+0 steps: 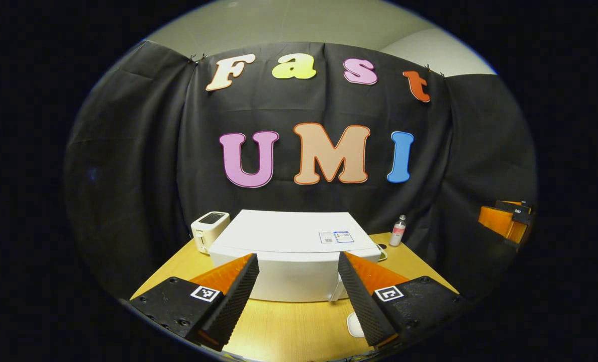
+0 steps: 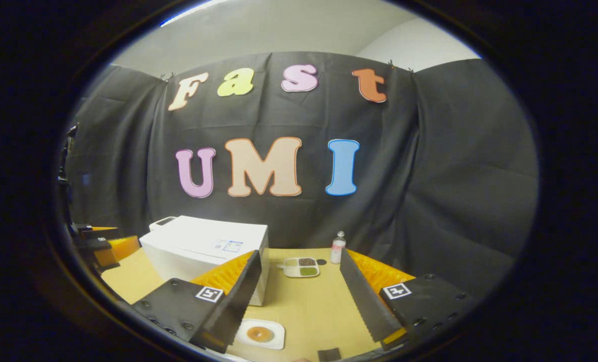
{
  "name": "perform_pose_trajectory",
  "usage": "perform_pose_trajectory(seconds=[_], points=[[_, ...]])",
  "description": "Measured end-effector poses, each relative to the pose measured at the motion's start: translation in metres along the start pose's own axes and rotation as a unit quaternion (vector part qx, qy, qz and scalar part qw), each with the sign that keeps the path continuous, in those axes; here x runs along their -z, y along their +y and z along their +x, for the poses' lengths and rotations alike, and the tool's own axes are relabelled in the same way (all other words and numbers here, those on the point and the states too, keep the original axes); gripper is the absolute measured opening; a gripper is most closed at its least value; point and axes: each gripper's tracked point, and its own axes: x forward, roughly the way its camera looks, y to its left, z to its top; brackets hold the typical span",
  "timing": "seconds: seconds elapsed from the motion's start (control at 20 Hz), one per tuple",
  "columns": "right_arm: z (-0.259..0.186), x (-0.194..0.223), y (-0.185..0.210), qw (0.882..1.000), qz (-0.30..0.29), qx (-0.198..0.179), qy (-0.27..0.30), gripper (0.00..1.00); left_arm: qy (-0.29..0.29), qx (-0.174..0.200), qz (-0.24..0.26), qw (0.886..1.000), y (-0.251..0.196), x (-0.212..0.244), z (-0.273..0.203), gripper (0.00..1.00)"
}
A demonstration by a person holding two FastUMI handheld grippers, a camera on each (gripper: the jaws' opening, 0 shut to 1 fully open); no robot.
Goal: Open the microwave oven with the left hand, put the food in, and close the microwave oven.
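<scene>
**Microwave shut, both grippers waiting open**

The microwave oven [image 1: 294,256] is sitting closed on the table [image 2: 309,306]. In front of it, the left gripper [image 1: 298,294] and right gripper [image 2: 299,296] are hovering wide open, holding nothing. The plate with the food [image 2: 260,334] is lying just before the oven's right corner.

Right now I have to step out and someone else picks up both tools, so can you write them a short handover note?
Left hand-held gripper: open, empty, facing the front of the microwave.
Right hand-held gripper: open, empty, above the table.
Microwave: on the table, door shut, nothing touching it.
Food: a doughnut on a white plate near the table's front edge, in front of the microwave's right corner. A small divided dish and a bottle stand farther back.
Done: nothing yet.
Left: open the door with the left, put the food in, close it.
</scene>
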Motion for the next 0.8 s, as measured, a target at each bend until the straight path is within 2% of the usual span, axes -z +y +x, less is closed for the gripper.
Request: perform_pose_trajectory(seconds=[0.4,0.45,0.8], points=[[0.008,0.011,0.002,1.0,0.014,0.003,0.022,0.93,0.049,-0.021,-0.008,0.999,0.016,0.034,0.021,0.96],[0.009,0.011,0.002,1.0,0.013,0.005,0.022,0.99,0.056,-0.02,-0.008,0.998,0.017,0.04,0.025,0.96],[0.017,0.016,-0.002,0.999,0.008,0.03,0.032,0.99,0.116,0.0,0.006,0.993,0.01,0.095,0.049,0.96]])
